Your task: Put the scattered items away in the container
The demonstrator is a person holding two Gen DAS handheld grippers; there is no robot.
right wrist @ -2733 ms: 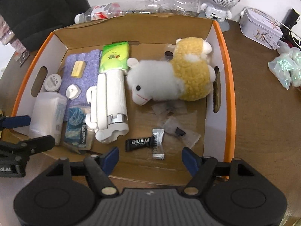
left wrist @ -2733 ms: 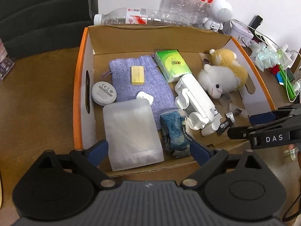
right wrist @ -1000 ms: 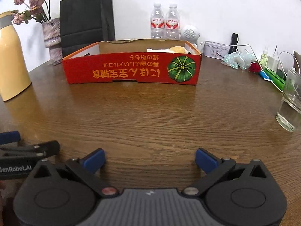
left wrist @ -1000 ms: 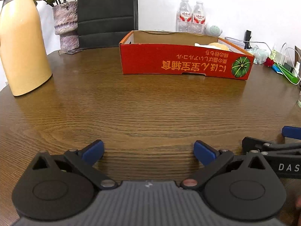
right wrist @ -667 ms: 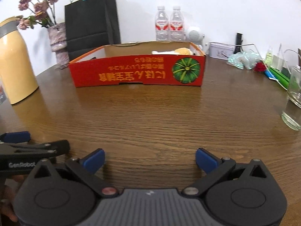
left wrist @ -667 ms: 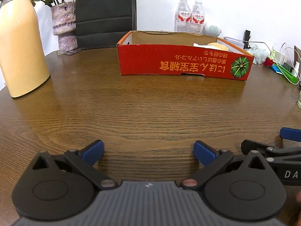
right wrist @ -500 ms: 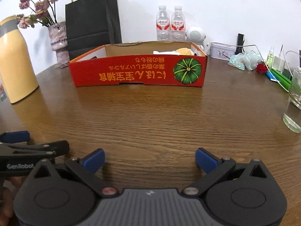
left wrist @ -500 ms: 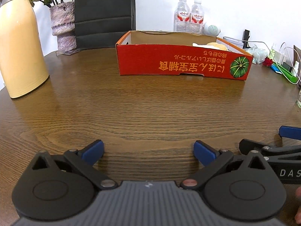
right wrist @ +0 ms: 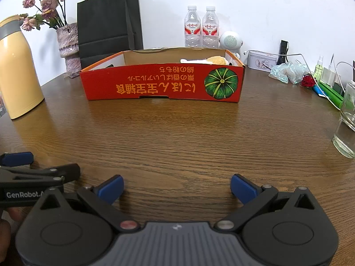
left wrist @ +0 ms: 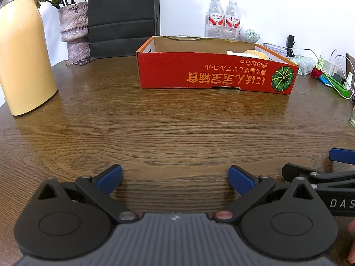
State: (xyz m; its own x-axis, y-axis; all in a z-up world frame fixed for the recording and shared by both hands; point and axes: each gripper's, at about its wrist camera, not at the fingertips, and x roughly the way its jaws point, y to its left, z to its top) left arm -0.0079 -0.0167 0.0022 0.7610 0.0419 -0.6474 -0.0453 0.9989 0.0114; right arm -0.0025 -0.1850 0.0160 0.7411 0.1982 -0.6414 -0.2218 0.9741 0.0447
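Note:
A red cardboard box with a green pumpkin print stands on the wooden table, far in front of both grippers. Only the top of a yellow and white plush toy shows above its rim; the other contents are hidden by the near wall. My left gripper rests low at the table's near edge, open and holding nothing. My right gripper sits beside it to the right, also open with nothing between its blue pads. Each gripper's side shows at the edge of the other's view.
A tall yellow flask, a vase of dried flowers and a black paper bag stand at the left and back. Two water bottles stand behind the box. A drinking glass, a tin and cables sit at the right.
Both grippers have pulled back from above the box to low over the table's near edge. Over the last second they have barely shifted. Both stayed open.

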